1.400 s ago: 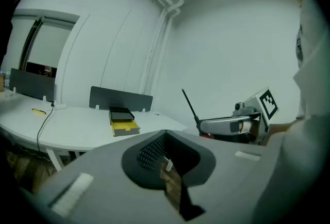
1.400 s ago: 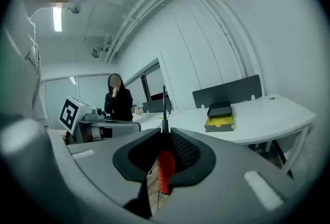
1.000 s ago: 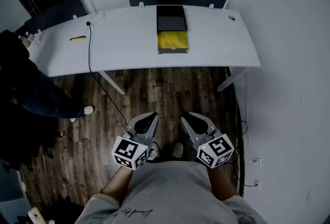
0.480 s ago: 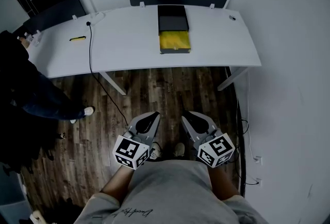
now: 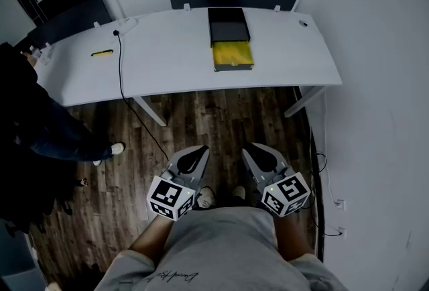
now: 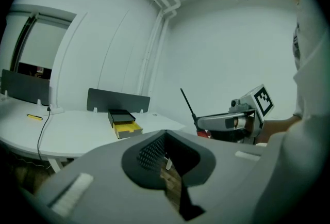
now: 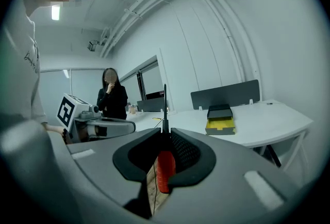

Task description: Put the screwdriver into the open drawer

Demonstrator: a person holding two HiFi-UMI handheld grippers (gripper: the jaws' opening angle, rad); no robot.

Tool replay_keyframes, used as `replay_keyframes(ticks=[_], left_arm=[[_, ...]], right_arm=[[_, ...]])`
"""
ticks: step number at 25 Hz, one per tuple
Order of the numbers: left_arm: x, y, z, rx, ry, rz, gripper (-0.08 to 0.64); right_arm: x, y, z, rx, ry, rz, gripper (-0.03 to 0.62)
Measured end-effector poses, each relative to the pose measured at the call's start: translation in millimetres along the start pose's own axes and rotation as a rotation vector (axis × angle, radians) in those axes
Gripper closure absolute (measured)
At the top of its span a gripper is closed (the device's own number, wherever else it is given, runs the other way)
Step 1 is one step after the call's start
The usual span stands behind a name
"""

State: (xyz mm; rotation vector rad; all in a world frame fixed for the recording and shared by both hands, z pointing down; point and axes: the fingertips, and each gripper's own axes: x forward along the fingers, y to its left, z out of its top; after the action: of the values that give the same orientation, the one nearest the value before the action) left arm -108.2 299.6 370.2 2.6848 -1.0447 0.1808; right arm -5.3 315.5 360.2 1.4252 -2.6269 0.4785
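The person stands on the wooden floor (image 5: 201, 115), well back from the white surface (image 5: 161, 55). The right gripper (image 5: 255, 152), held close to the body, has its fingers clamped on the screwdriver (image 7: 165, 169), red handle between them and dark shaft poking up. The left gripper (image 5: 196, 152) has its fingers closed together, with nothing between them. The yellow open drawer (image 5: 232, 55) sits far off on the surface.
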Motion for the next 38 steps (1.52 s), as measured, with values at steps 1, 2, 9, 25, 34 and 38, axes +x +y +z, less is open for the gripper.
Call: replay_keyframes(ticks=[1,2,9,25,34,38], left_arm=[[-2,2,0,0.001,0.000,-0.003,0.560],[-3,4,0,0.002,0.000,-0.007,0.560],[-5,9,-2,-0.005,-0.001,-0.033,0.560],[42,36,12,0.008,-0.012,-0.042,0.560],[112,76,28,0.004,-0.017,-0.020,0.560],[147,95,40,0.001,-0.010,-0.010,0.560]], right_arm=[[1,1,1,-0.001,-0.003,-0.004,0.518],[2,2,2,-0.002,-0.005,-0.008,0.518],[3,6,3,-0.003,-0.010,-0.028,0.518],[39,-32,13,0.006,-0.013,-0.018,0.518],[92,-95,33,-0.001,0.003,0.011,0.518],[119,-125,47,0.005,0.013,0.032,0.518]])
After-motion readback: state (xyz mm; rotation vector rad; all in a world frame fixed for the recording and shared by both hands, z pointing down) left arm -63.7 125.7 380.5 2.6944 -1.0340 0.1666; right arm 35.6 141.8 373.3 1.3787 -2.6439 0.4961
